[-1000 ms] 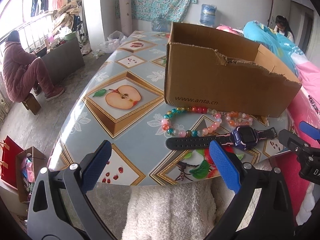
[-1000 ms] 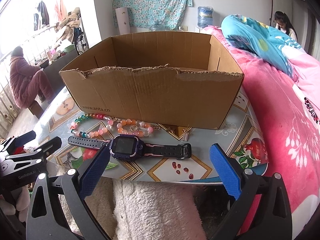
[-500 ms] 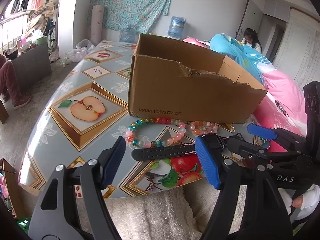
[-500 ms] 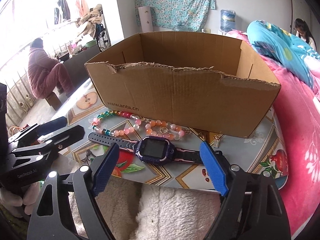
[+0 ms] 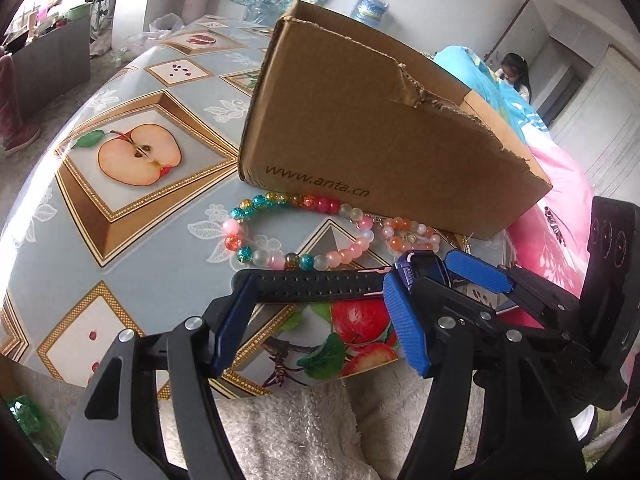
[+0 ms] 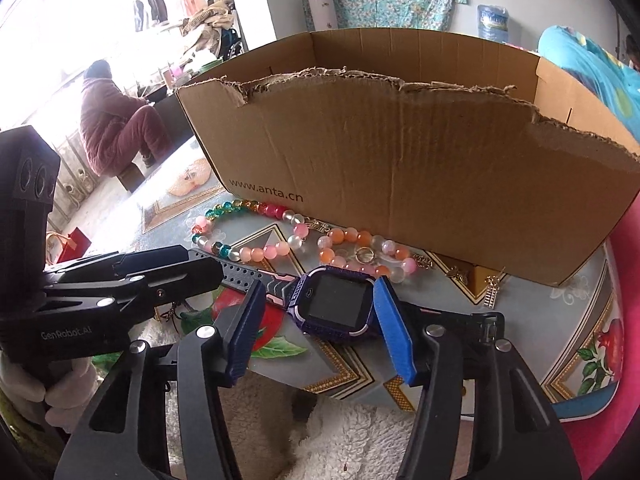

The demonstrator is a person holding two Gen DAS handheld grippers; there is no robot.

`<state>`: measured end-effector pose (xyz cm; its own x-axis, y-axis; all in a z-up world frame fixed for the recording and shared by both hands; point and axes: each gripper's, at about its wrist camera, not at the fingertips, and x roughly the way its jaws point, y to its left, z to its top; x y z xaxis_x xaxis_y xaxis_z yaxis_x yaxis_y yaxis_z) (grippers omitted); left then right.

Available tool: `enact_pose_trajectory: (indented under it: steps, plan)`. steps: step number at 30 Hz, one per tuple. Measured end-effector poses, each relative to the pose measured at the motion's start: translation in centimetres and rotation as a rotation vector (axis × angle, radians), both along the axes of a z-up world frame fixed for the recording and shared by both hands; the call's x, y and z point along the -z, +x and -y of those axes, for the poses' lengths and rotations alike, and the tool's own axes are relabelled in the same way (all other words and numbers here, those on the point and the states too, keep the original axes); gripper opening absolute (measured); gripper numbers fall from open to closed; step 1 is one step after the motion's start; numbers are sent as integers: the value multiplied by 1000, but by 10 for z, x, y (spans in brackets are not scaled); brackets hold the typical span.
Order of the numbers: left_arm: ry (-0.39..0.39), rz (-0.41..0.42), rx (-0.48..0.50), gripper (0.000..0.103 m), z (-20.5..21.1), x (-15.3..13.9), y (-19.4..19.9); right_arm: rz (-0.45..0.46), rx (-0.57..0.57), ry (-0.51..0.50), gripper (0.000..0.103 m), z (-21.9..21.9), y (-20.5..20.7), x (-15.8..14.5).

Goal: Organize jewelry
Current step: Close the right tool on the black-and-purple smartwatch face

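Both tongs have descended toward the near bench edge and narrowed from fully wide since the earlier frames, converging on the smartwatch (image 6: 334,304).

Left tongs (image 5: 316,320): jaws closing, straddling the perforated black strap (image 5: 316,284); pad contact is not confirmed. Right tongs (image 6: 320,320): jaws closing around the purple watch body, one pad just beside each side of the case; no firm clamp is visible yet.

Location of task items: the watch lies flat on the fruit-print bench (image 5: 120,216), near its front edge. The multicoloured bead bracelet (image 5: 280,232) and the orange-pink bead bracelet (image 6: 360,252) lie just behind it, against the front wall of the open cardboard box (image 6: 400,160).

Hazards, as judged:
- Both tongs work close together on one item; the inner fingers could collide and knock the watch askew.
- The smooth case could slip out if the right pads close off-centre.
- The strap is flexible; an uneven lift could twist or drop the watch over the bench edge.
- A pad sweeping rearward could snag a bracelet.
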<state>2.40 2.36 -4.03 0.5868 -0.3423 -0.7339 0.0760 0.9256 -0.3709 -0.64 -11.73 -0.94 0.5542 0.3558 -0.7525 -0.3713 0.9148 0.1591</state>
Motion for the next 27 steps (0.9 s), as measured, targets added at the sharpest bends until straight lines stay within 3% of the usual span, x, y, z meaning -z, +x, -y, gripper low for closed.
enact_pose_trajectory:
  steps: [4,10,14,20,27]
  plan:
    - [39,4,-44,63,-5,-4,2,1,0,9,55,3,-1,1]
    - [108,-37,-4,68,6,0,10,-11,5,-8,55,9,2,7]
    - [82,-52,-4,70,5,1,8,-10,-5,-5,55,11,0,9]
    - [-71,-65,-16,70,1,-2,3,-3,-40,2,55,13,0,11]
    - [-84,-19,-91,70,10,-20,-1,3,-92,20,55,24,-3,11]
